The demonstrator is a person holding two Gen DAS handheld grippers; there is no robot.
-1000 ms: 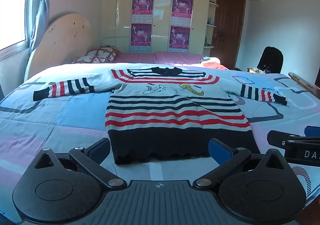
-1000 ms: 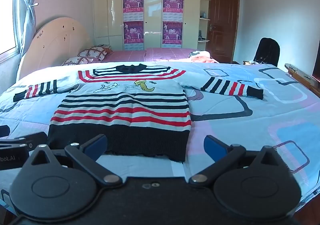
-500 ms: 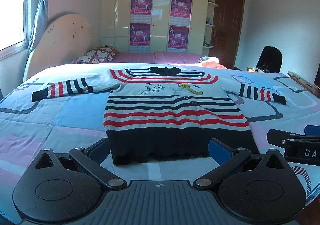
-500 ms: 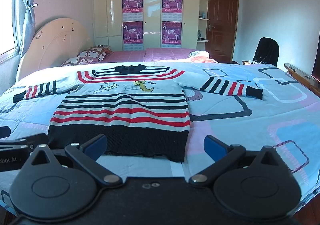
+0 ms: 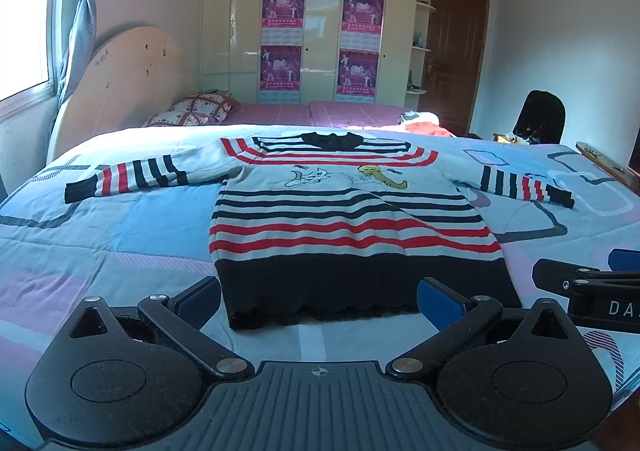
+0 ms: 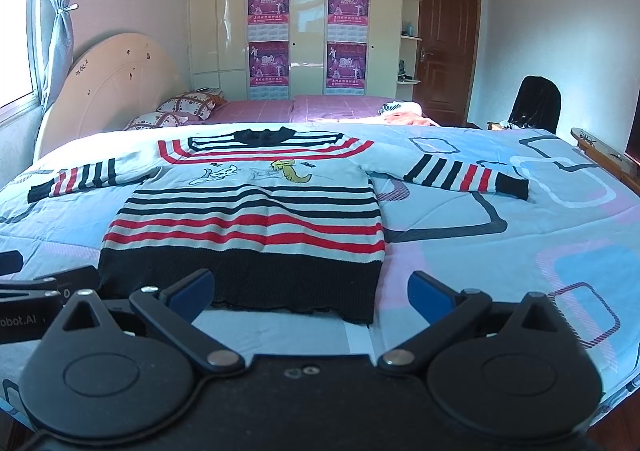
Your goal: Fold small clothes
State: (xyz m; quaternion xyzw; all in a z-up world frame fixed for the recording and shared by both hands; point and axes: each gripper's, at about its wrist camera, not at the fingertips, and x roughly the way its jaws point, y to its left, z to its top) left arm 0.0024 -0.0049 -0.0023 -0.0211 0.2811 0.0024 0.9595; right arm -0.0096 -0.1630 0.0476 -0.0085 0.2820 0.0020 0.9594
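Lying flat across the middle of both views, the sweater [image 5: 344, 219] is spread face up on the bed [image 5: 100, 235] — black hem nearest the cameras, black collar at the far end, red, black & white stripes between, w/ a small cartoon print on the chest. Both sleeves stretch out sideways: one toward the left edge of the frame, the other toward the right, cuffs resting on the blue-and-pink quilt.

Left gripper [image 5: 318, 301] sits at the bottom of its view, fingers spread wide & holding nothing; its blue pads [image 5: 438, 301] frame the hem, roughly centred on it, just short of the cloth. Right gripper [image 6: 312, 293] is likewise wide open & empty, at the bottom of its own view, lined up w/ the hem's right corner — left pad over the black band, right pad over bare quilt. Whether the pads touch the fabric can't be told.

Each gripper shows in the other's view: right one at the lower right edge of the left view, left one at the lower left edge of the right view.

Upper part of frame: headboard [image 5: 120, 83] upper left, wardrobe [image 5: 320, 31] w/ purple posters, brown door [image 5: 456, 59] upper right.
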